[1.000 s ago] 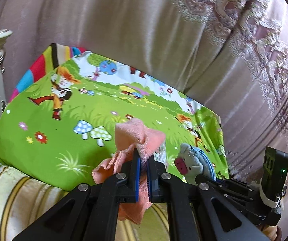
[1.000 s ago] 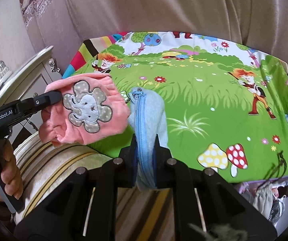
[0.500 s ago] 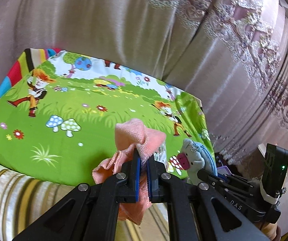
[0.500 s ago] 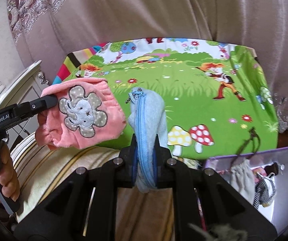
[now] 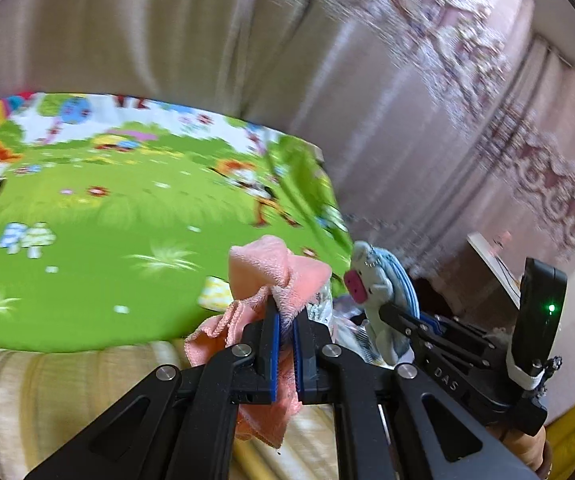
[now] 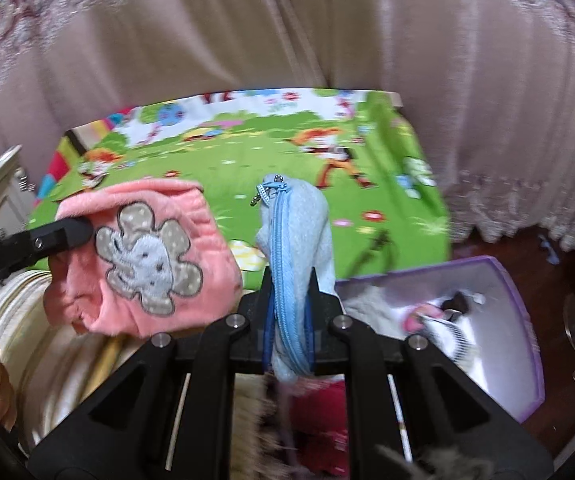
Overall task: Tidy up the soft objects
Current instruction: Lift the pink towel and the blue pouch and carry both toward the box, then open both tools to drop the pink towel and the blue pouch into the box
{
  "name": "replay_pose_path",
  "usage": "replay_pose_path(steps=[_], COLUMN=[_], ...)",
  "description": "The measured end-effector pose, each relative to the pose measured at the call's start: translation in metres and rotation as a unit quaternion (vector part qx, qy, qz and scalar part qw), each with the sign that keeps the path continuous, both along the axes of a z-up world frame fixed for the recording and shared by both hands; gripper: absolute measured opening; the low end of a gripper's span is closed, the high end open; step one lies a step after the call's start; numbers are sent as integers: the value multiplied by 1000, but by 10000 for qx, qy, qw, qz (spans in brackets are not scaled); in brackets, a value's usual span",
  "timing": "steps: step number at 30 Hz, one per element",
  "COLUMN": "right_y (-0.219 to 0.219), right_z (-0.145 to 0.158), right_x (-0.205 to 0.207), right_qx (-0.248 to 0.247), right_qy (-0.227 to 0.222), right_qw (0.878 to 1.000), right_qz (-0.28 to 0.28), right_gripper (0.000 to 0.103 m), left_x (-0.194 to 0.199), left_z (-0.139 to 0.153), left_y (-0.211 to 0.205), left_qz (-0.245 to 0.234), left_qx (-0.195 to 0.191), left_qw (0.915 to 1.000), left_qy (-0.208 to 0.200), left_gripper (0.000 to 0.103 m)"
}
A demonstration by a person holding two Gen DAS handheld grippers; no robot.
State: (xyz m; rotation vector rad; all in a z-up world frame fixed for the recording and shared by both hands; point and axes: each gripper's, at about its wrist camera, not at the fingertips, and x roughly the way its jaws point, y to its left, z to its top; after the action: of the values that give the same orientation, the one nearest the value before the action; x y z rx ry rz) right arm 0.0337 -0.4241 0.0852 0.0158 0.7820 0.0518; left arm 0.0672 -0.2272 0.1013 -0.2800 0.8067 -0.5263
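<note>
- Two soft things are in the air at once: the left gripper (image 5: 285,320) has its blue-lined jaws pinching a pink cloth (image 6: 135,256) with a grey elephant patch, and the right gripper (image 6: 289,320) has its jaws pressed onto a pale blue zip pouch (image 6: 299,232) with a pig face.
- Both grippers have swung sideways since a second ago, away from the white cabinet and along the green cartoon mat (image 6: 239,160).
- Newly in sight low on the right of the right wrist view is a purple box (image 6: 523,320), which already holds other small fabric items; half a second ago only part of it showed.
- That suggests, as I judge it, that the carry is nearly over and the box is the drop point; both items are near it but not yet over it.
- Writing: "DAS" is legible on the right gripper's arm in the left wrist view. Lettering on the left gripper's arm is too cut off to read now.
</note>
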Motion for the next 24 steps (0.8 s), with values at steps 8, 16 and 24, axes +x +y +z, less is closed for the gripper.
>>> replay_pose_path(steps=[8,16,24], right_y=[-68,-108,-116], right_z=[5,9,13], right_x=[-26,-50,-71], right_qx=[-427,-616,-678], right_qy=[153,266,269], right_qw=[9923,9809,9763], right_qz=[-1154,-1828,-2039], right_gripper=[15,24,41], left_x=[5,2,-14], left_z=[-9,-19,-22], left_y=[-85,-126,-122], left_qz=[-1020,-1401,-1314], left_qx=[-45,79,380], left_qw=[9943,9888,9880], left_qy=[294,510,720], left_gripper=[8,55,81])
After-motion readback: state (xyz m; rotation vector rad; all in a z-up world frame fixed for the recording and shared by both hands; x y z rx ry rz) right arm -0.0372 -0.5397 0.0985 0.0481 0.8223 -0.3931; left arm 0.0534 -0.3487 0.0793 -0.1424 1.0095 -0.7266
